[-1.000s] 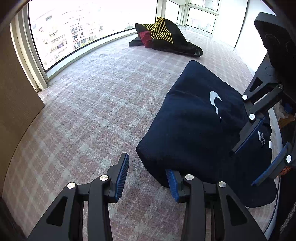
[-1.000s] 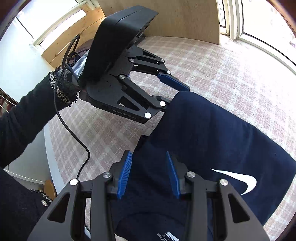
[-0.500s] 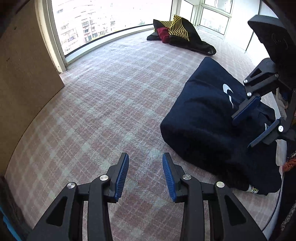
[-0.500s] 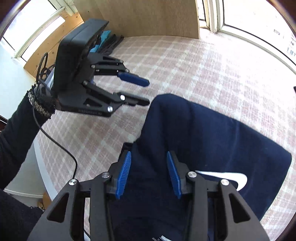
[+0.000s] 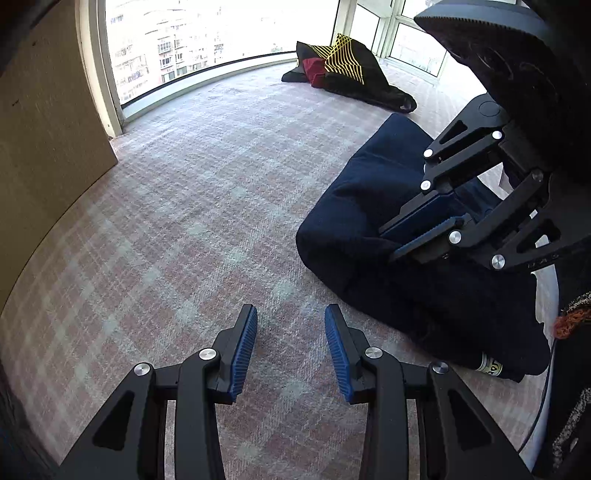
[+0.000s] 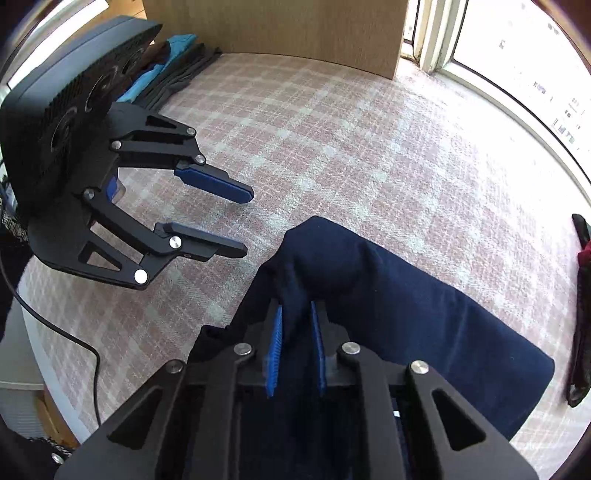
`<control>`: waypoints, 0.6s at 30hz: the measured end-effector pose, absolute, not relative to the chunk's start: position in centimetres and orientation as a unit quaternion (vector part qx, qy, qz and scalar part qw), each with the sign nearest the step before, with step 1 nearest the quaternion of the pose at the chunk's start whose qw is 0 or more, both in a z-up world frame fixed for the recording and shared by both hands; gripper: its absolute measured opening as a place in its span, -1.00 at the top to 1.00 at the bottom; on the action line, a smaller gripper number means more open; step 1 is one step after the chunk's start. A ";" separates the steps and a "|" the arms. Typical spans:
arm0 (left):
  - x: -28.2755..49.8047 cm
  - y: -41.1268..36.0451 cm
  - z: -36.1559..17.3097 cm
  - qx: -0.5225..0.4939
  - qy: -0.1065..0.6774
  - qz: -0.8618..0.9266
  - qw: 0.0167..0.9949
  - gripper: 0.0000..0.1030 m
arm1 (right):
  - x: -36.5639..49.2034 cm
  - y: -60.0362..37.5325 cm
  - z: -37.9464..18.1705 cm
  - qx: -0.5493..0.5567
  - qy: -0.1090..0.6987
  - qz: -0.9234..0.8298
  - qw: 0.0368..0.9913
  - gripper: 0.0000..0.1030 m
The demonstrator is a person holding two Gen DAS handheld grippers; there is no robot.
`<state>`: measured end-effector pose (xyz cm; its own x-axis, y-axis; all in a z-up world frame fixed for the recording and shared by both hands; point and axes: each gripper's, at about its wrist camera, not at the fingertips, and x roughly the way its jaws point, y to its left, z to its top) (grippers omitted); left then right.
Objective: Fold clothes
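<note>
A navy garment [image 5: 351, 206] lies half folded on the checked carpet [image 5: 192, 206], bunched up at its near corner. My right gripper [image 6: 296, 308] is shut on a raised fold of this navy garment [image 6: 424, 325], with cloth pinched between the blue pads. In the left wrist view the right gripper [image 5: 391, 243] comes in from the right, over the garment. My left gripper [image 5: 290, 314] is open with nothing between its fingers, above bare carpet just left of the garment. The right wrist view shows the left gripper [image 6: 243, 223] hanging apart from the cloth.
A pile of black, yellow and red clothes [image 5: 343, 74] lies far back by the windows [image 5: 203, 40]. A wooden board [image 5: 40, 140] stands on the left. Folded teal and grey clothes [image 6: 173, 66] sit beside a board [image 6: 295, 29]. A cable [image 6: 74, 339] trails at lower left.
The right gripper has shut on a fold of the navy garment and lifted it slightly. The left gripper, still open, has drawn away from the garment's corner to the left.
</note>
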<state>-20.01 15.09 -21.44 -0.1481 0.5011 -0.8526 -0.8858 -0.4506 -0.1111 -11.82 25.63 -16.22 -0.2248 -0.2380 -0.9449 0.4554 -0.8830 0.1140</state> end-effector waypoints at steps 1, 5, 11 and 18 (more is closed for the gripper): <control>-19.8 15.4 -21.5 -0.445 0.218 0.723 0.482 0.29 | -11.9 26.1 -16.1 0.583 0.090 -0.777 0.220 0.71; -19.5 16.1 -21.5 -0.444 0.216 0.717 0.492 0.29 | -11.5 25.3 -15.4 0.581 0.113 -0.779 0.210 0.65; -19.5 16.0 -21.2 -0.439 0.215 0.718 0.495 0.28 | -11.8 24.5 -15.6 0.571 0.149 -0.781 0.205 0.57; -19.1 16.9 -21.5 -0.429 0.223 0.716 0.504 0.28 | -12.0 28.6 -12.9 0.577 0.058 -0.778 0.240 0.88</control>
